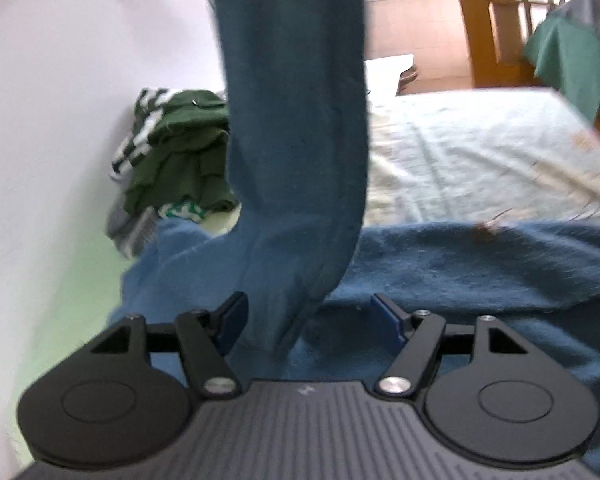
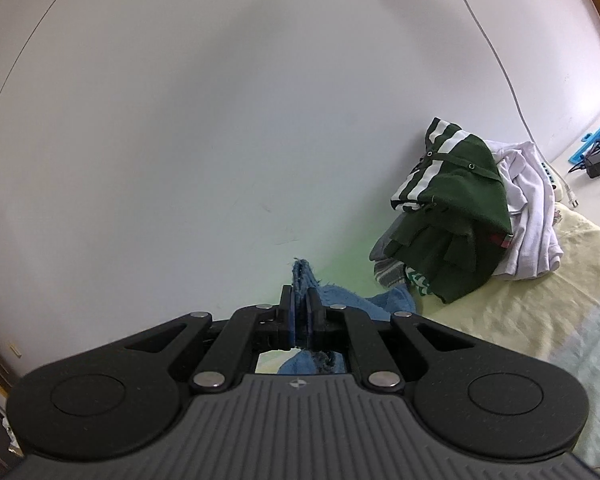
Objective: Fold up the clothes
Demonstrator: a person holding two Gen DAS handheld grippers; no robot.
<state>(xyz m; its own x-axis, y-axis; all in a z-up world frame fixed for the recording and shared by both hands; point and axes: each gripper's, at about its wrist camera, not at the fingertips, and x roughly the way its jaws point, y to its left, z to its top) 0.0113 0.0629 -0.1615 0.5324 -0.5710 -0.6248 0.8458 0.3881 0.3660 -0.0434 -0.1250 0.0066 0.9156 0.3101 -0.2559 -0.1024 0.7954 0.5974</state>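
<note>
The right gripper (image 2: pixel 299 312) pinches the blue garment (image 1: pixel 460 268); its sleeve hangs upright between the left gripper (image 1: pixel 312 316)'s wide jaws (untouched), near the bed (image 1: pixel 480 152)'s wall edge.

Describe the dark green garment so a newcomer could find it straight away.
Start at the bed against the white wall; a clothes pile sits where they meet. The dark green garment tops it, left of a white garment, and alone bears white stripes and small metal eyelets.

A blue fleecy garment (image 1: pixel 460 264) lies spread on the bed, one part hanging upright.
</note>
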